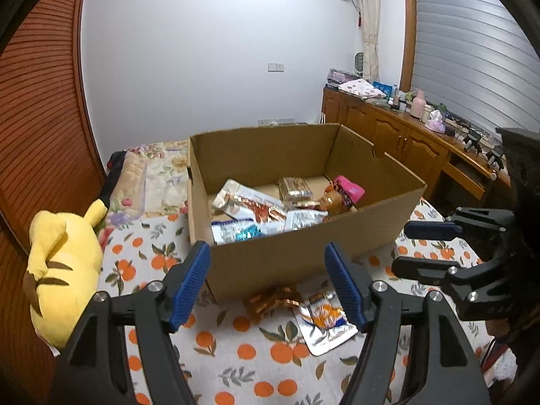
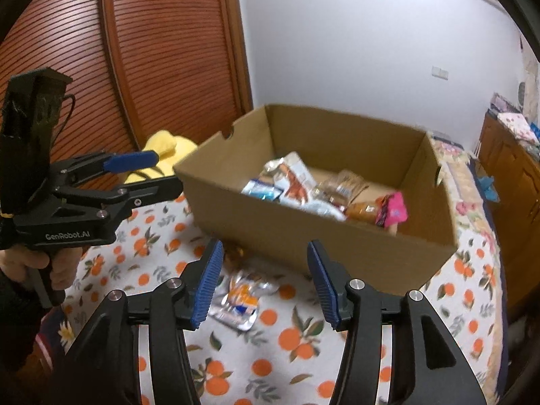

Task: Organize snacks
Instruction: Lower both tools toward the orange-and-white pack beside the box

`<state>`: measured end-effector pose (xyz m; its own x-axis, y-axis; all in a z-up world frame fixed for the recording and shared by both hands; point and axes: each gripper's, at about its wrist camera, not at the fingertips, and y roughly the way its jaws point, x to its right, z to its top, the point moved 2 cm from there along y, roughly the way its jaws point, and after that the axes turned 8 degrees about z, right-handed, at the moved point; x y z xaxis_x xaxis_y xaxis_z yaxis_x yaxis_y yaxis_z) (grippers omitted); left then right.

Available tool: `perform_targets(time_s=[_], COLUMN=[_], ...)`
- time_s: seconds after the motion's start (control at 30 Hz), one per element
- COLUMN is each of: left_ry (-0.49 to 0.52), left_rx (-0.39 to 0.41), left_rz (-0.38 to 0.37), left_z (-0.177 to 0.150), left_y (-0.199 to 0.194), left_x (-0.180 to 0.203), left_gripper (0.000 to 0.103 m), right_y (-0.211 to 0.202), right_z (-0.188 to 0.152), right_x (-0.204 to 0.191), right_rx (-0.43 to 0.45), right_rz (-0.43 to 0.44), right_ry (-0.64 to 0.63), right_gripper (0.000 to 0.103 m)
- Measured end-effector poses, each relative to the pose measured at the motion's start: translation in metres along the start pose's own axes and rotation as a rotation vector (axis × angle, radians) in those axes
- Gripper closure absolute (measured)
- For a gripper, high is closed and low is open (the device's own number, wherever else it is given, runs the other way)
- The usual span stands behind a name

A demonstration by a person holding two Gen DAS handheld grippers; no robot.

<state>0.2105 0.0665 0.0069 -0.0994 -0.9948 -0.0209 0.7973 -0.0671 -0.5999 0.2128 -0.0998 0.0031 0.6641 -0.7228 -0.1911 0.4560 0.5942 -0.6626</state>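
Blue-padded left tongs [image 1: 266,283] point downward over the bed [image 1: 236,347], jaws wide with nothing between them. Right tongs [image 2: 265,283] also point downward, jaws parted and empty. A hand [image 2: 37,266] grips the handle of the left tongs, seen in the right wrist view; its sleeve is cut off at the frame edge.

Right wrist view is blurred; printing on the packets is unreadable. A yellow plush toy [image 1: 64,263] lies left of the left tongs.

Cardboard box [image 1: 297,256] stands just beyond both tongs, open-topped, holding several snack packets [image 1: 256,212], silver, blue and pink. Two packets are outside it on the bedspread: a silver-and-orange pouch [image 1: 324,320] and a copper-coloured wrapper [image 1: 270,300], below the tong tips, against the box's near wall.
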Motion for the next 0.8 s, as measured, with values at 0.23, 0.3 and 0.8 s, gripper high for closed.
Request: perform_targets(time_s=[0.23, 0.3, 0.8], left_ry=[-0.012, -0.017, -0.02], left_rx=[-0.043, -0.051, -0.11], left_rz=[-0.004, -0.005, -0.003], left_z=[-0.023, -0.029, -0.054], left_y=[0.007, 0.007, 0.024], left_x=[-0.002, -0.003, -0.01], left_gripper=[0.032, 0.032, 0.032], right_y=[0.018, 0.022, 0.056], right_z=[-0.021, -0.025, -0.044], right_x=[-0.003, -0.004, -0.008], right_rx=[-0.046, -0.055, -0.134], right_rz=[0.017, 0.02, 0.036], right_ry=[0.021, 0.029, 0.036], right_gripper=[0.05, 0.05, 0.05])
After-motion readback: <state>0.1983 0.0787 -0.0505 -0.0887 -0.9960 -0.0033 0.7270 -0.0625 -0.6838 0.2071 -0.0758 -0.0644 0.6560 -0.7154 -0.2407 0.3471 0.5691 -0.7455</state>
